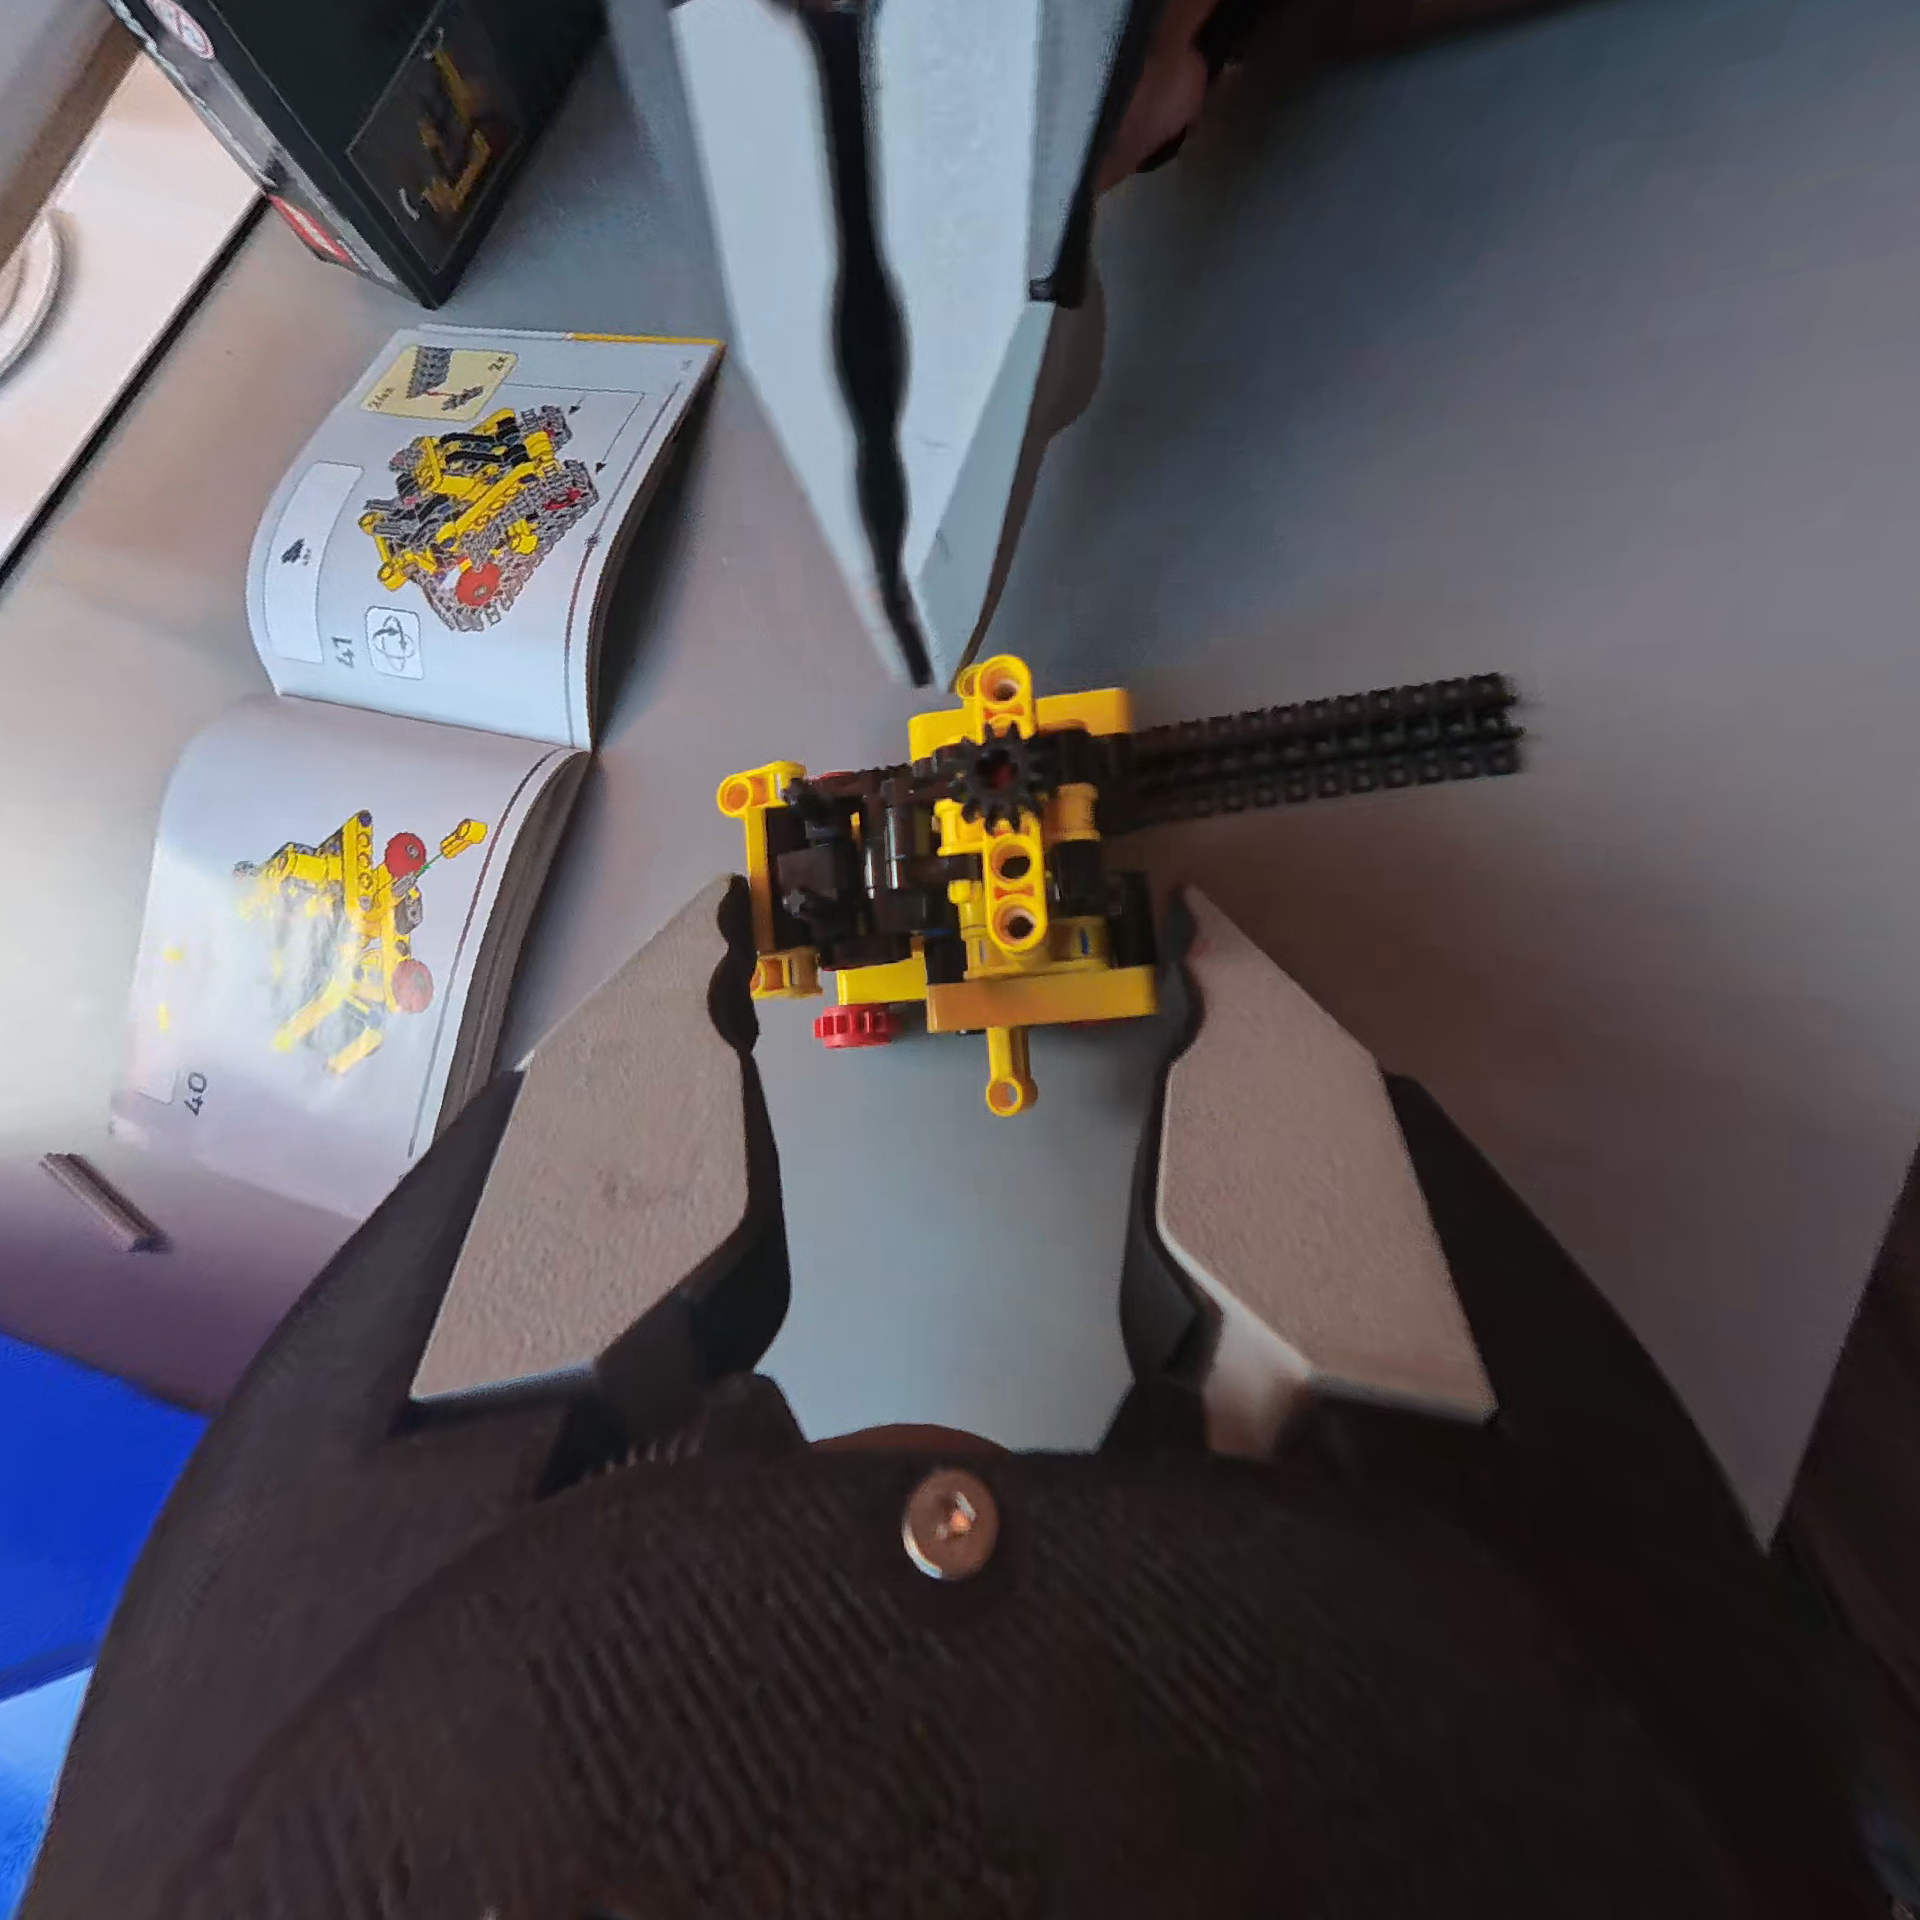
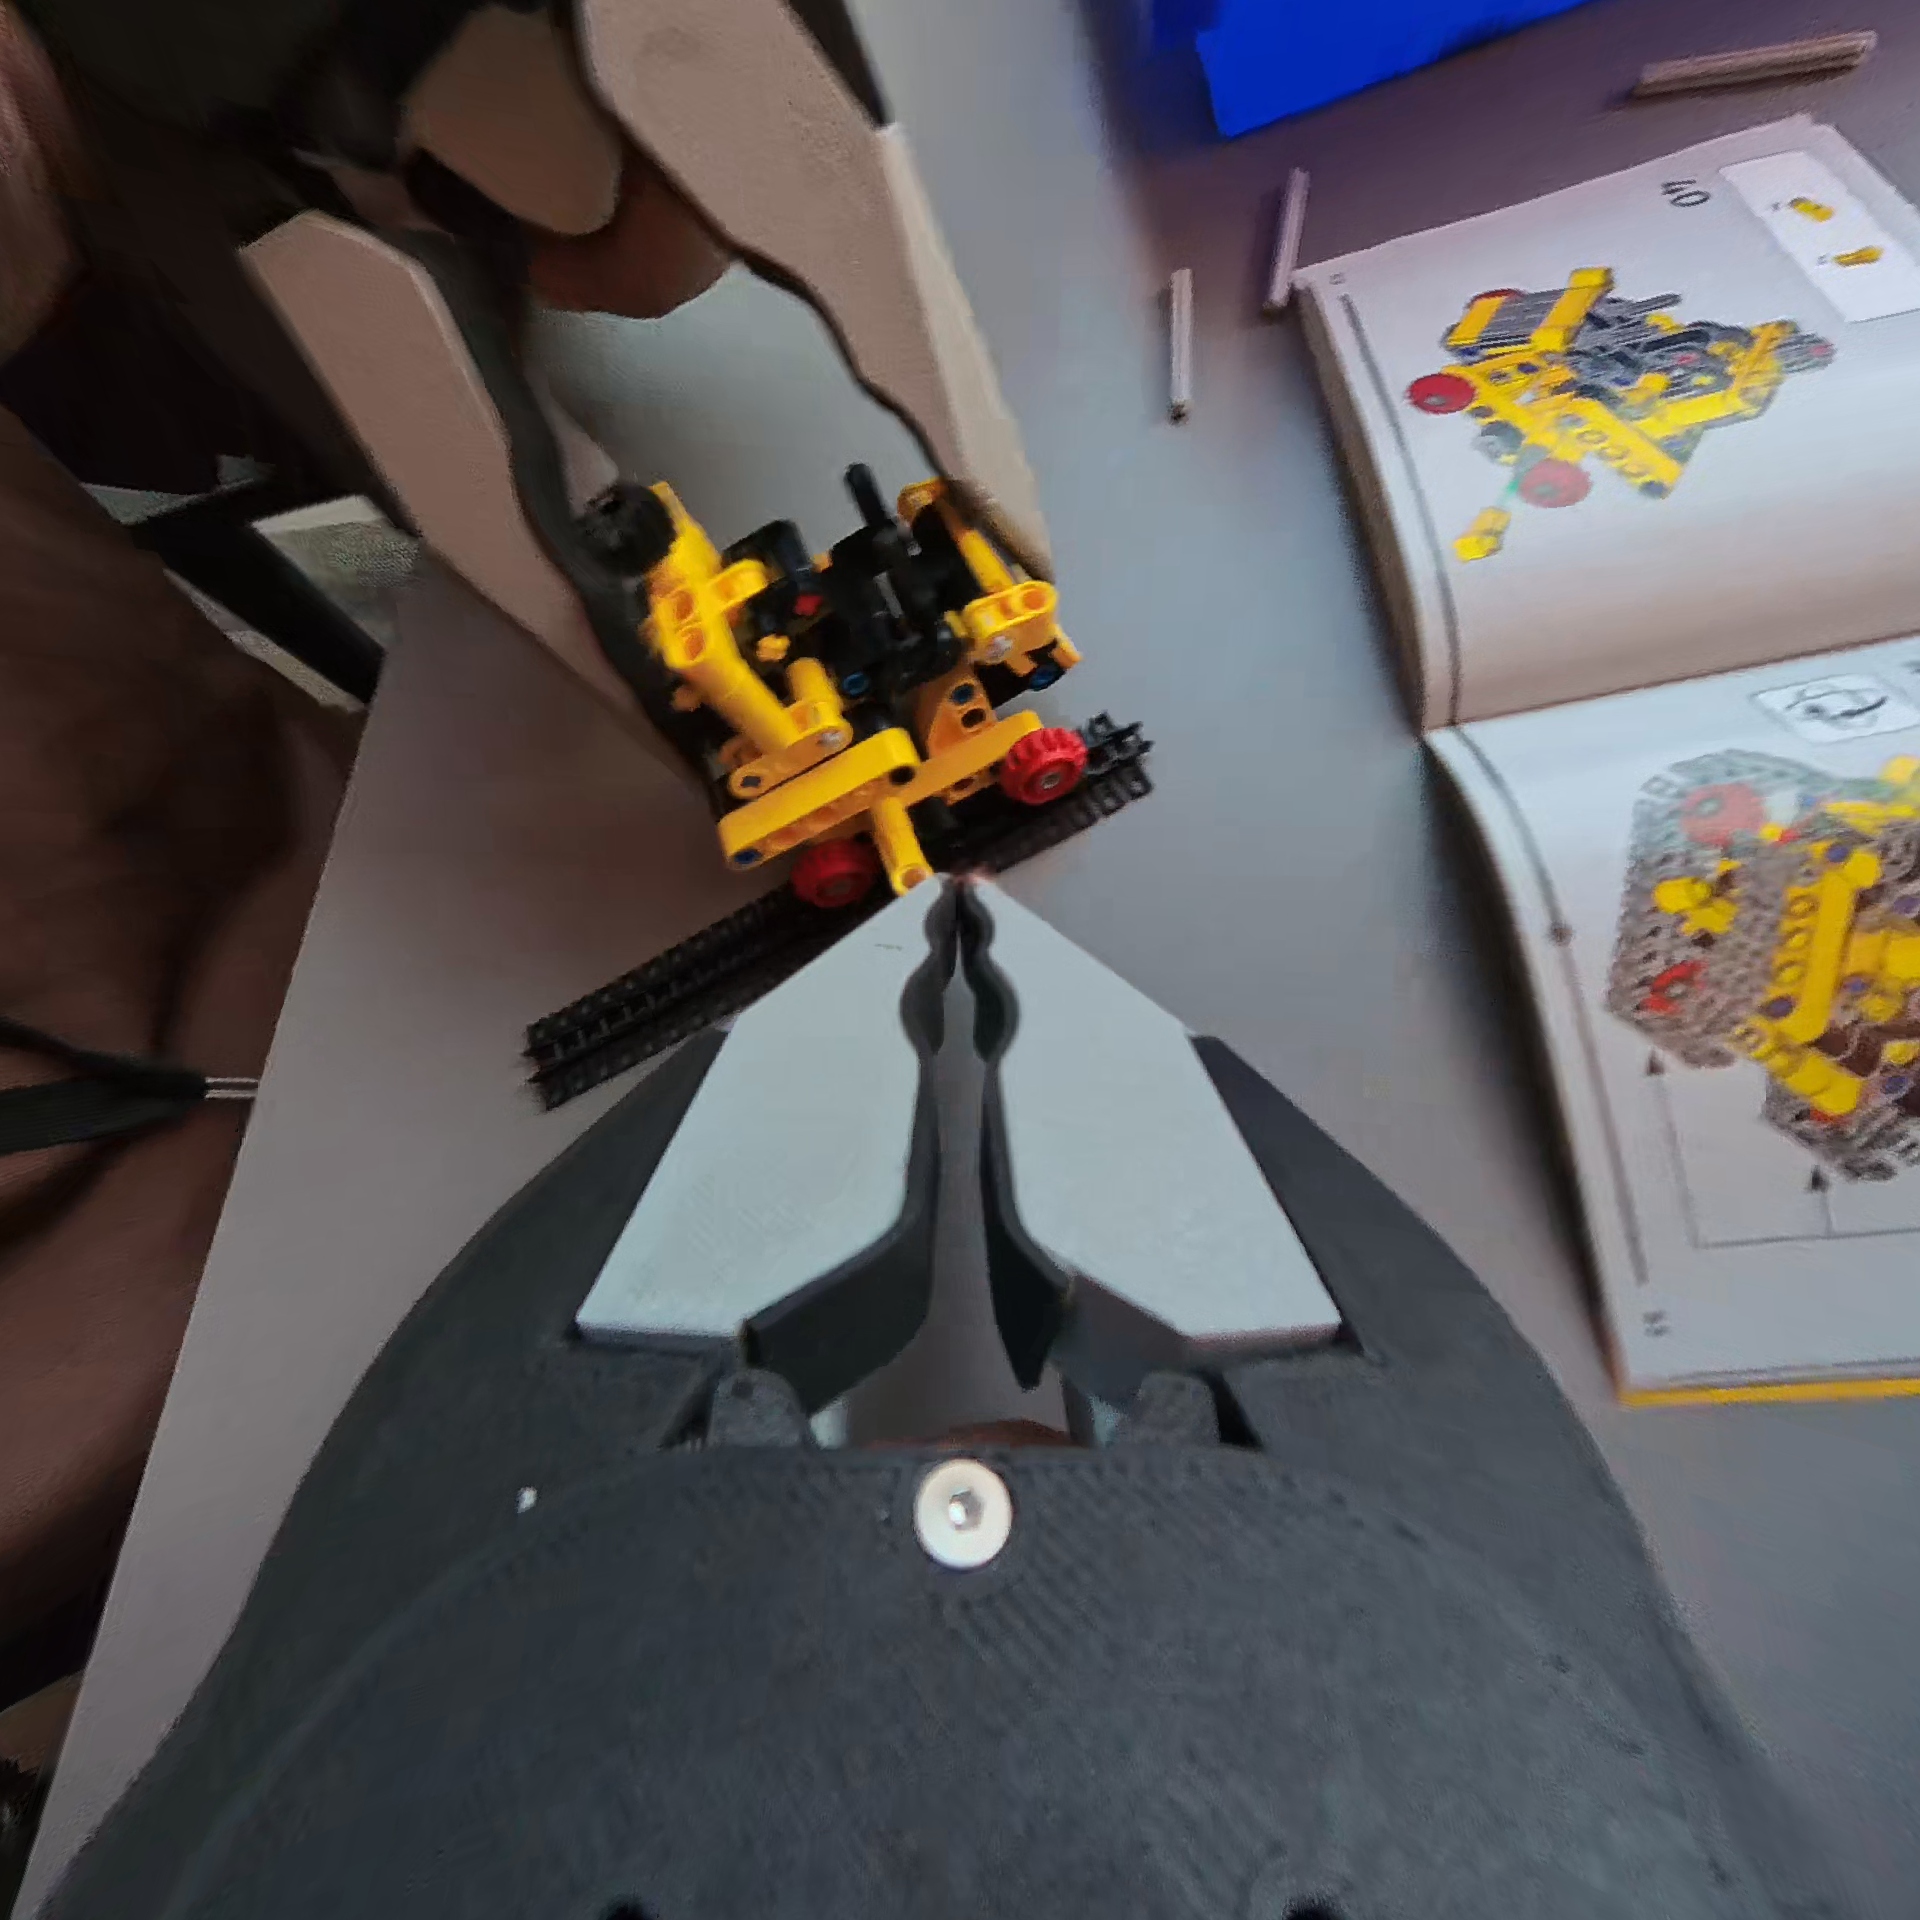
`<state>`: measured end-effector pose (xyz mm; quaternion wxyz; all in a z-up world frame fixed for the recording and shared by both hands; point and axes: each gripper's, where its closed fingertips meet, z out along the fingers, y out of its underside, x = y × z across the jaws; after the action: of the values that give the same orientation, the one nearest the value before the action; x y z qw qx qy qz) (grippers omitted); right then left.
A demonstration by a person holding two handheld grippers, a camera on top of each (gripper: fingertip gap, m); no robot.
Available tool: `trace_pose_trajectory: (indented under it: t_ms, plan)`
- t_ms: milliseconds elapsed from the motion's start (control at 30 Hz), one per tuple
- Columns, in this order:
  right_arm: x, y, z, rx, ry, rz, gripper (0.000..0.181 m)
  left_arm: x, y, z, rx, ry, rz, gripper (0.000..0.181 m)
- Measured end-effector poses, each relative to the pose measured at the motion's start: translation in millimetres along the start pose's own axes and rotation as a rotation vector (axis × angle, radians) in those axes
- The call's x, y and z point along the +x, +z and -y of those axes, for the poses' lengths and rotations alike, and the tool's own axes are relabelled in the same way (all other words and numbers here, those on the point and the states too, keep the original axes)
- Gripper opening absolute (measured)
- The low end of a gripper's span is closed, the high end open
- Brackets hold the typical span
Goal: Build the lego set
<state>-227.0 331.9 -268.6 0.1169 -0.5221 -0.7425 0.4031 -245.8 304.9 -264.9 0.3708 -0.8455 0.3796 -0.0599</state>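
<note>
The yellow and black lego model (image 1: 945, 883) stands on the grey table (image 1: 1455, 468), between the fingertips of my left gripper (image 1: 956, 925). The jaws are shut on its two sides. The model (image 2: 831, 675) has red gears and a black gear. A black track chain (image 1: 1320, 743) runs from it along the table, and in the right wrist view the chain (image 2: 727, 987) lies under the model. My right gripper (image 2: 951, 899) is shut, its tips just beside the model's yellow pin, with nothing visible between them. It also shows in the left wrist view (image 1: 920, 644).
An open instruction booklet (image 1: 416, 727) lies left of the model; it also shows in the right wrist view (image 2: 1662, 727). A black box (image 1: 364, 135) stands behind it. Thin grey sticks (image 2: 1179, 343) and a blue bin (image 2: 1351, 52) lie nearby. The table edge (image 2: 312, 935) runs close to the model. The gap from one gripper's tips to the other's is roughly 4 cm. It is some 4 cm from my left tips to the chain (image 2: 727, 987). The left camera catches it too, in the left wrist view (image 1: 1234, 731).
</note>
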Motion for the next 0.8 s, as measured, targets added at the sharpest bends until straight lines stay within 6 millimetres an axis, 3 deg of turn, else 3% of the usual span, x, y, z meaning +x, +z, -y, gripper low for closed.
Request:
trace_pose_trajectory:
  t_ms: [100,167,233,300,367,400,533,667,733,800]
  plan:
    - [-17.5,-10.1,-17.0,-0.003,-0.022,-0.069,0.005,2.4,-0.2,-0.1,0.002,0.019,-0.018,0.076]
    - [-8.1,-24.6,-25.3,0.005,-0.021,-0.233,0.007,1.5,-0.2,-0.1,0.002,0.015,-0.021,0.076]
    - [-31.2,-30.2,-28.8,0.03,-0.039,-0.174,0.006,0.9,0.1,-0.2,0.002,0.019,-0.023,0.076]
    - [-60.9,-21.4,-34.1,0.025,-0.035,-0.07,0.007,-1.3,0.6,-0.7,-0.002,0.02,-0.02,0.076]
    - [-76.6,-3.7,-48.1,-0.05,-0.043,-0.057,0.007,-3.3,0.9,-1.2,-0.008,0.019,-0.019,0.076]
    - [-83.9,3.3,-47.8,-0.048,-0.054,-0.05,0.0,-3.8,0.9,-1.5,-0.013,0.022,-0.019,0.076]
    - [-107.9,21.6,-39.8,-0.039,-0.07,0.012,0.0,-3.1,0.4,-2.4,-0.021,0.047,-0.031,0.076]
    - [-113.3,30.1,-31.3,-0.022,-0.095,0.029,0.0,-2.8,-2.4,-6.3,-0.03,0.144,-0.104,0.076]
    - [-104.7,21.2,-24.8,0.016,-0.11,-0.005,0.002,-6.3,-2.0,-8.0,-0.044,0.189,-0.133,0.076]
    - [-83.9,4.0,-14.4,0.089,-0.076,-0.073,0.003,-8.9,-1.3,-8.5,-0.053,0.224,-0.16,0.076]
